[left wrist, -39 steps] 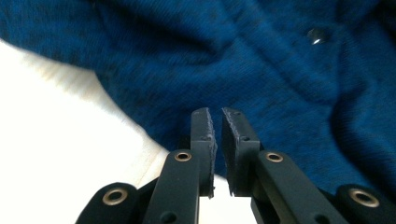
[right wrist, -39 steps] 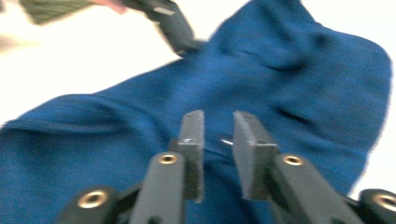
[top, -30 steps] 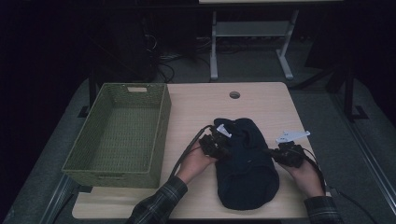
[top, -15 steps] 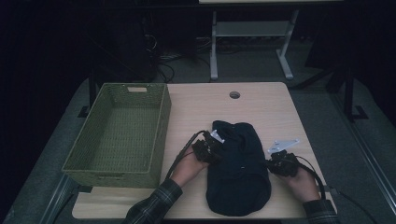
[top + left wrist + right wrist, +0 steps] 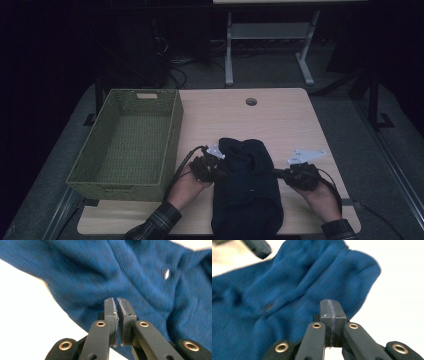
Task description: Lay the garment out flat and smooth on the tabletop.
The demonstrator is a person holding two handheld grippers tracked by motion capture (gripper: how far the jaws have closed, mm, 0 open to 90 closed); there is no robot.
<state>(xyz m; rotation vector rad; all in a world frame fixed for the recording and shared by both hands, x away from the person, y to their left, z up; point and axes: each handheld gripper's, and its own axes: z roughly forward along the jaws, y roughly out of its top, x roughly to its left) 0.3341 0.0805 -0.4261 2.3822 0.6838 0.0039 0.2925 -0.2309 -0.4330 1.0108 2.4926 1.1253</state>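
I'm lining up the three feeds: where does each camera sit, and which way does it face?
High view: above the person's side, facing forward and down on the table; forearms, both hands.
Left gripper view: on the left gripper, facing the blue garment; its jaws.
Right gripper view: on the right gripper, same garment; its jaws.
All share the garment.

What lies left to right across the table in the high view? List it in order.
Green woven basket → left hand-held gripper → dark blue garment → right hand-held gripper.
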